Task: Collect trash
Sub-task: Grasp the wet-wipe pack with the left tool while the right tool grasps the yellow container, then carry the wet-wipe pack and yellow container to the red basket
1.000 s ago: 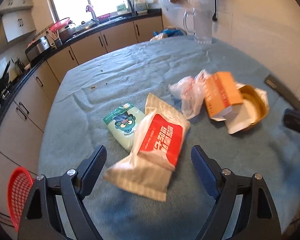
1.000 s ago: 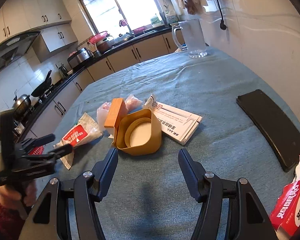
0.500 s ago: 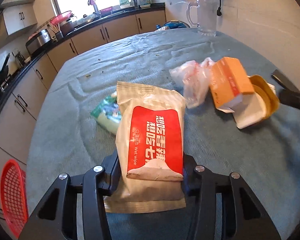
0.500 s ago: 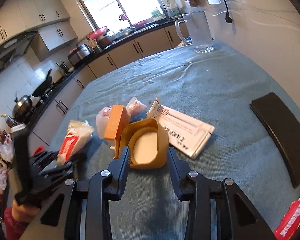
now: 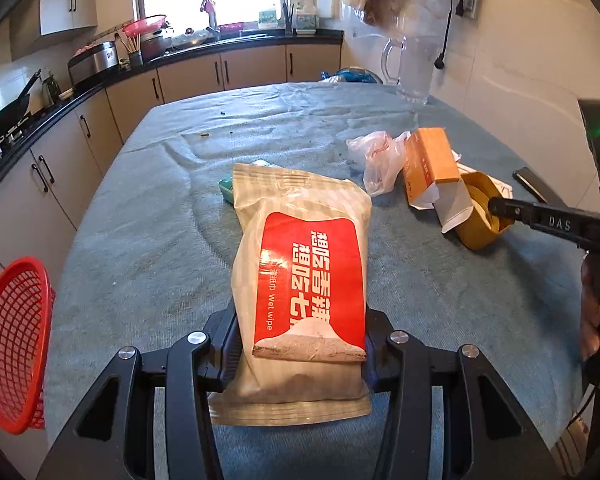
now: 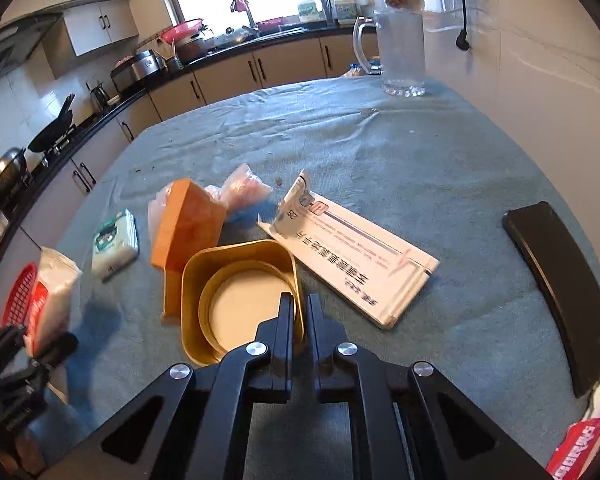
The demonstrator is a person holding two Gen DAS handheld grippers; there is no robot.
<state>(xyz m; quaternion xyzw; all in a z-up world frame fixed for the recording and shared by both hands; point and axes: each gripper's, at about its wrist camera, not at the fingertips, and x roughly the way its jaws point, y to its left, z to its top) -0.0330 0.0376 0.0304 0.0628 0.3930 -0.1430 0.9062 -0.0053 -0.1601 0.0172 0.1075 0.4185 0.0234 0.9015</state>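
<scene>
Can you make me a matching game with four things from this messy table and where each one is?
Things:
1. red and beige wet wipe packet
2. gold square paper tub
3. clear glass pitcher
4. red plastic mesh basket

Places:
A. far table edge
B. beside the table, off it
C. pinched in left tongs
D. rim pinched in right tongs

Pairs: 1-C, 2-D, 3-A, 4-B

Red-labelled wet-wipe pack (image 5: pixel 304 292) beside gold tub (image 6: pixel 236 300)

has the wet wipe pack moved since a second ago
Yes. The wet wipe pack left the green tissue packet's side and now hangs clamped in the left gripper.
</scene>
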